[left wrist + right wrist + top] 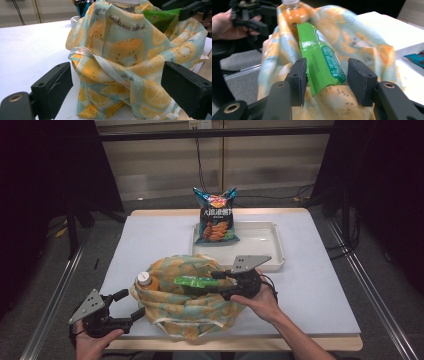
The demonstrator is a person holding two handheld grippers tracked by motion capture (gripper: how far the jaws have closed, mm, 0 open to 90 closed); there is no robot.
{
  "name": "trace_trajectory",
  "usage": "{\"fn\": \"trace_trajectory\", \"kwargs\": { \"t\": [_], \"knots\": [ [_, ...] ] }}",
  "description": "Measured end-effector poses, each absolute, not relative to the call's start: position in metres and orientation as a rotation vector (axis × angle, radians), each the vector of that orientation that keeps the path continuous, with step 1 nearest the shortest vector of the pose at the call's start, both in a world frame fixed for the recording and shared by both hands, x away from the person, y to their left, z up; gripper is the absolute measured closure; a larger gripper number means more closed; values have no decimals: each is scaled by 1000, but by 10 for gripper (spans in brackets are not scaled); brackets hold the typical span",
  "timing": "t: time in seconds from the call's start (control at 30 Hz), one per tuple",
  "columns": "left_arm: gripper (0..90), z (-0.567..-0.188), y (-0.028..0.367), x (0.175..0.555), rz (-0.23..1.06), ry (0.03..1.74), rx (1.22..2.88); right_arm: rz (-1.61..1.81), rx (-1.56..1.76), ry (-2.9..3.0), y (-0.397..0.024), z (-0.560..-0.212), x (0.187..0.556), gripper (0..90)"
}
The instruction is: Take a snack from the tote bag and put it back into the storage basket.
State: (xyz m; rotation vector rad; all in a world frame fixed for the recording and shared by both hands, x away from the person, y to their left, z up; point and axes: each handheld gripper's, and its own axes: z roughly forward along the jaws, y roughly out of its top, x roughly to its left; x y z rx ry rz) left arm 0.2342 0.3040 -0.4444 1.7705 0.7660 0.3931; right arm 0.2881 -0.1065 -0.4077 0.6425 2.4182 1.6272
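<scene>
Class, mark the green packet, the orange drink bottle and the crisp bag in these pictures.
green packet (322,57), right gripper view, middle of wrapper
orange drink bottle (145,280), high view, neck below the cap
crisp bag (216,217), high view, printed front

Bottle and packet in bag; tray behind — chips on it.

Table brightly lit from above, surroundings dark, right gripper view slightly blurred

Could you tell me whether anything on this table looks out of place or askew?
The blue snack bag lies half over the white tray's far rim. The green packet sticks out of the fruit-print bag, not tucked in.
</scene>
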Motion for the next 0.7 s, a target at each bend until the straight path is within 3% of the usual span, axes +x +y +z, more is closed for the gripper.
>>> {"fn": "trace_trajectory", "kwargs": {
  "t": [0.47,0.7],
  "knots": [
    [99,-444,303,234,387,770,1765,1612,725,2402,-112,-417,302,537],
    [99,-445,303,235,389,769,1776,1622,659,2392,-101,-411,301,673]
  ]
}}
